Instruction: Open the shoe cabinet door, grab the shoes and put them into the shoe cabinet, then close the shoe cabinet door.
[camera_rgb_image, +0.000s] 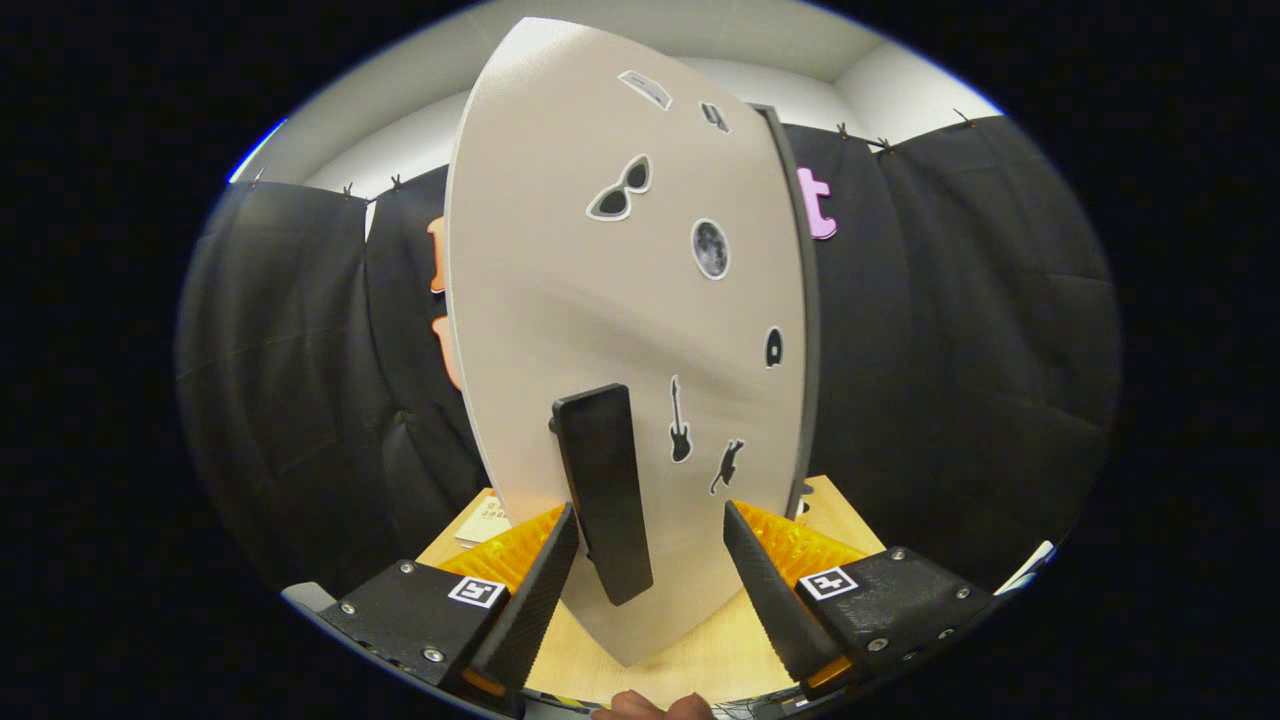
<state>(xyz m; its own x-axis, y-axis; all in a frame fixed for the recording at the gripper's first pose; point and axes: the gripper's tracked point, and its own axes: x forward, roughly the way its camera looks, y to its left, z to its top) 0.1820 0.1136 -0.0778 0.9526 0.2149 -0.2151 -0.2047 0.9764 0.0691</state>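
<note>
The beige shoe cabinet door rises straight ahead, dotted with small stickers. Its black vertical handle sits between the fingers of my gripper. The left fingertip lies right against the handle's side, while the right fingertip stands well apart from it, so the gripper is open. A dark edge of the cabinet runs along the door's right side. The door's left edge stands free against the black cloth wall.
The cabinet stands on a light wooden tabletop. A small pale card lies on the wood left of the door. Part of a person's hand shows below the fingers. Black cloth hangs on both sides.
</note>
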